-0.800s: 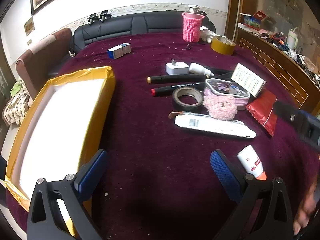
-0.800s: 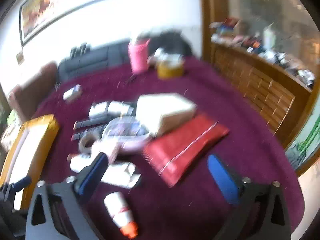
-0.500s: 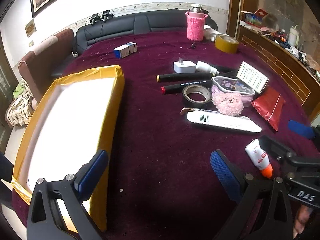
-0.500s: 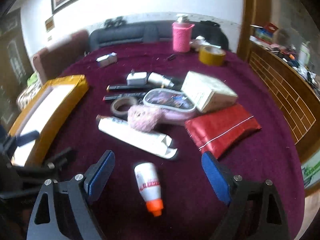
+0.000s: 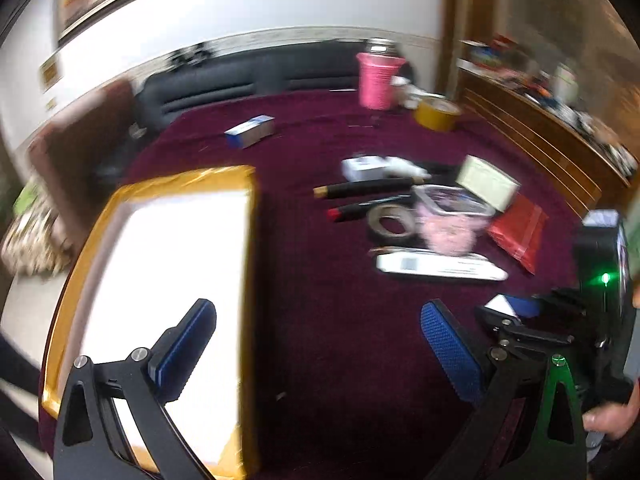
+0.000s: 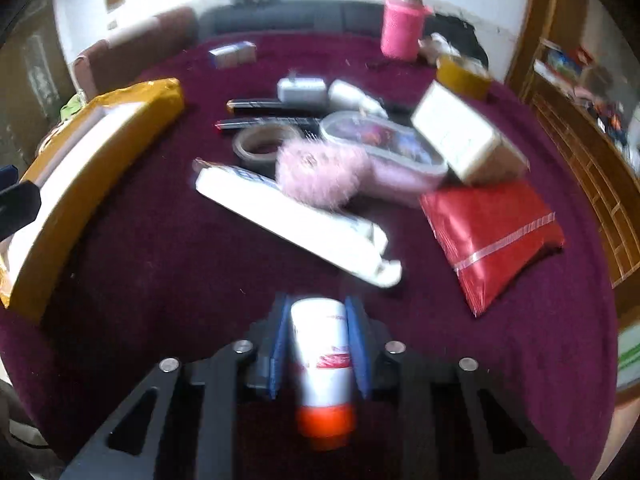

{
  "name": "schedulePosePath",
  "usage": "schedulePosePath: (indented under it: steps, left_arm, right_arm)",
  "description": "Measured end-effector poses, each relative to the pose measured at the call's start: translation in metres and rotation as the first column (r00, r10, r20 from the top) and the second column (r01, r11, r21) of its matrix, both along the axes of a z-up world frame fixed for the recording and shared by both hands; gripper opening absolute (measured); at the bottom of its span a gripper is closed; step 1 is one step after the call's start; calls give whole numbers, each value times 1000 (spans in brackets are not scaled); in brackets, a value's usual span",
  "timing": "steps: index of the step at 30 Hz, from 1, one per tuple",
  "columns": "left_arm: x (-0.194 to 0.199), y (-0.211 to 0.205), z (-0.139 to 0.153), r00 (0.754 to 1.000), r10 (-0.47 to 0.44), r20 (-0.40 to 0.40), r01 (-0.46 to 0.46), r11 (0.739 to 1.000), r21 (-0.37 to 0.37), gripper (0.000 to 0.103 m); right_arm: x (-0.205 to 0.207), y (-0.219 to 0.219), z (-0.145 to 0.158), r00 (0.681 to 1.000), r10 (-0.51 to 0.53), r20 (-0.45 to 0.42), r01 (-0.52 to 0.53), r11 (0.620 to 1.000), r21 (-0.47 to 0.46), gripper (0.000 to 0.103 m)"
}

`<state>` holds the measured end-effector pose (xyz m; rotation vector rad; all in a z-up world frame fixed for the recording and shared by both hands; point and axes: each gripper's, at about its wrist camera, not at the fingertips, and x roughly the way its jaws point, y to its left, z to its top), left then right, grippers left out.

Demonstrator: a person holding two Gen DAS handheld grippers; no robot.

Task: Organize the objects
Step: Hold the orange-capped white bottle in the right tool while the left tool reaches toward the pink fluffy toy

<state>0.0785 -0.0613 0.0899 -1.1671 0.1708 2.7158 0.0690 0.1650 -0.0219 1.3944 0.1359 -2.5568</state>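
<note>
- Nearest, the right gripper (image 6: 316, 344) is clamped on a small white tube (image 6: 322, 354) with an orange cap, its blue pads pressing both sides; the cap end points back toward the camera.
- The left gripper (image 5: 316, 356) hangs with its jaws wide apart and nothing between them, over bare cloth beside the yellow-edged tray (image 5: 248, 280).
- Risk: the tube is smooth and round, held only by its sides, so it may slip or swivel if swung quickly toward the tray; the two grippers are also close and could knock together.
- Beyond lie a long white box (image 6: 292, 220), a pink fluffy pompom (image 6: 320, 176), a red pouch (image 6: 496, 236), a tape roll (image 6: 260, 144) and two dark markers (image 6: 264, 114).
- Everything rests on a dark maroon cloth (image 6: 160, 264) over a round table.
- Farthest: a pink-sleeved bottle (image 6: 402, 26), a dark sofa (image 5: 248, 76), a white wall, and a wooden sideboard on the right.
</note>
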Motion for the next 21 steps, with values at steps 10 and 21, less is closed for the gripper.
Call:
schedulePosePath:
  steps: [10, 21]
  left_arm:
    - [-58, 109, -53, 908, -414, 60, 416, 875, -250, 102]
    - [-39, 104, -54, 805, -546, 231, 577, 811, -95, 53]
  right_arm:
    - [13, 70, 1, 994, -90, 56, 99, 980, -171, 29]
    - [11, 83, 0, 996, -76, 49, 87, 961, -261, 29]
